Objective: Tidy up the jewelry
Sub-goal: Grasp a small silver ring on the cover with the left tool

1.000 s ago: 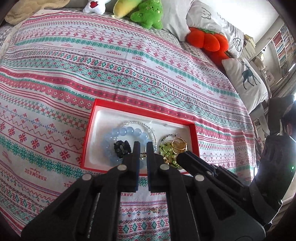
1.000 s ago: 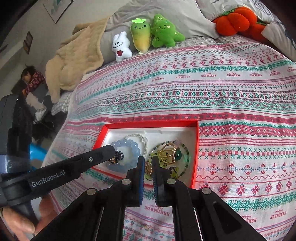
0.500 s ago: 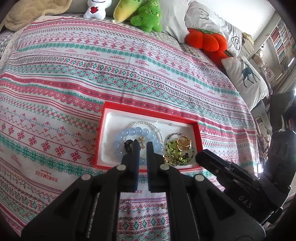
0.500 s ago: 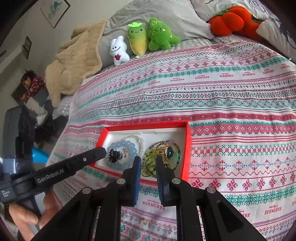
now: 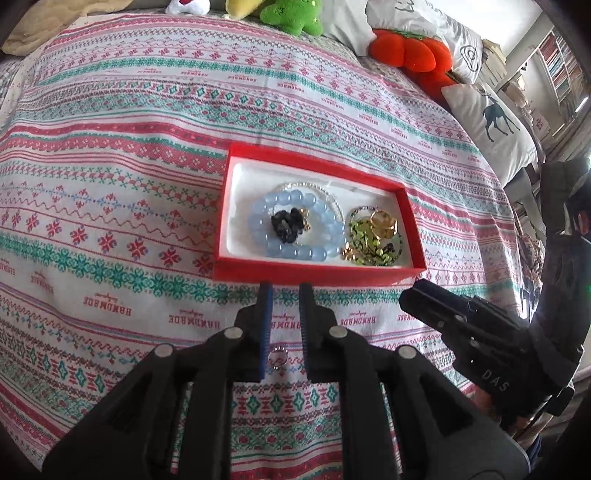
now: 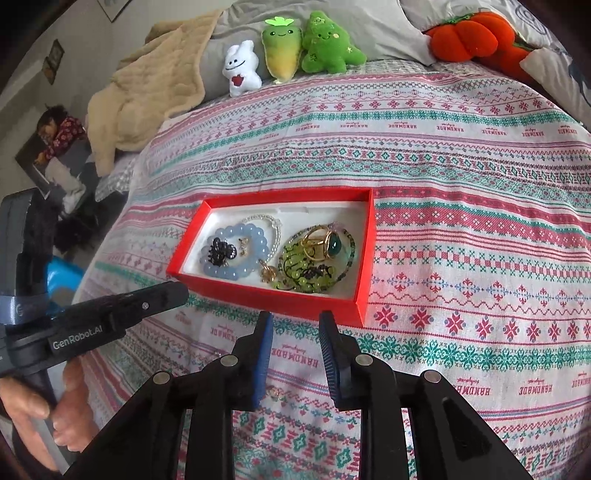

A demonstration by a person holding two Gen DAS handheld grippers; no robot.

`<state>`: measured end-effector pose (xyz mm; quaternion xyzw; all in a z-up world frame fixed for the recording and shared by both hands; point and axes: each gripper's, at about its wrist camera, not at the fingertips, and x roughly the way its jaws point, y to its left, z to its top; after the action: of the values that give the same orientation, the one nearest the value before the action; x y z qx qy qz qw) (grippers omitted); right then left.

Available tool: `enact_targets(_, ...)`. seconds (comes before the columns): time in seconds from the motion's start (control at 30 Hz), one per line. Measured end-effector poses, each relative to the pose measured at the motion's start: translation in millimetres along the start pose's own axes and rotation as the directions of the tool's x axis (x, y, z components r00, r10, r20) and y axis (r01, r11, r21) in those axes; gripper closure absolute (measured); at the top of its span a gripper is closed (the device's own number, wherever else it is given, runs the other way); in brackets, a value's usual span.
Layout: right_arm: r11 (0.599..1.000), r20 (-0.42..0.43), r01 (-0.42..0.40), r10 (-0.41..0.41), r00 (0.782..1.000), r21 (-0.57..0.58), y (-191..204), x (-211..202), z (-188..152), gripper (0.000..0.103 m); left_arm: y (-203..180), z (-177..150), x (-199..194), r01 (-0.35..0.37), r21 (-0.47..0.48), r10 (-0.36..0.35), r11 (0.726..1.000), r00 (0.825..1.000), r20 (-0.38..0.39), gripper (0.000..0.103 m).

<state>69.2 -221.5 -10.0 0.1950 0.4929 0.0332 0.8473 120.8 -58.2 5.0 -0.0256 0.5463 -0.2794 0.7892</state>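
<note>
Left gripper (image 5: 285,291) poised just short of the near wall of the red jewelry box (image 5: 317,274), jaws narrow but opening, nothing between the pads. On the patterned bedspread (image 5: 147,122) below the gap, back toward the finger bases, a small silver ring (image 5: 277,359), loose and untouched. Right gripper (image 6: 295,319) likewise just short of the same box (image 6: 266,295), jaws opening to a moderate gap, empty; between its fingers, lower down, a small gold ring (image 6: 275,392) flat on the cloth. Ahead of both tools, inside the white-lined box: pale blue bead bracelet (image 5: 295,229) toward the left with a black hair clip (image 5: 286,225) in its middle, clear bead strand (image 5: 325,192) behind it, green bead bracelet (image 6: 306,269) toward the right, gold ring with green stone (image 6: 328,242) on top. Far beyond, at the head of the bed, plush toys (image 6: 284,55), an orange pumpkin cushion (image 6: 469,35) and a deer pillow (image 5: 491,122). Person's hand (image 6: 48,410) on the left tool's handle.
</note>
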Motion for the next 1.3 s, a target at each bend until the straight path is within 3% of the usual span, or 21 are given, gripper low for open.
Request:
enact_targets(0.17,1.000,-0.047,0.022,-0.023,0.999,-0.017,2,9,-5,0.074,-5,-14,10,-0.030,0.024,0.031,0.999,0.998,-0.056,0.076)
enact_targets(0.77,0.997,-0.145,0.045,-0.054,0.988,-0.061,10,25,-17,0.070,-17,-31,42,-0.101,0.066,0.109,0.993,0.983,-0.149,0.072)
enact_targets(1.3,0.997,-0.151,0.054,-0.062,0.987,-0.054,10,26,-18,0.070,-36,-33,57,-0.164,0.154,0.185,0.974,0.973,-0.136,0.072)
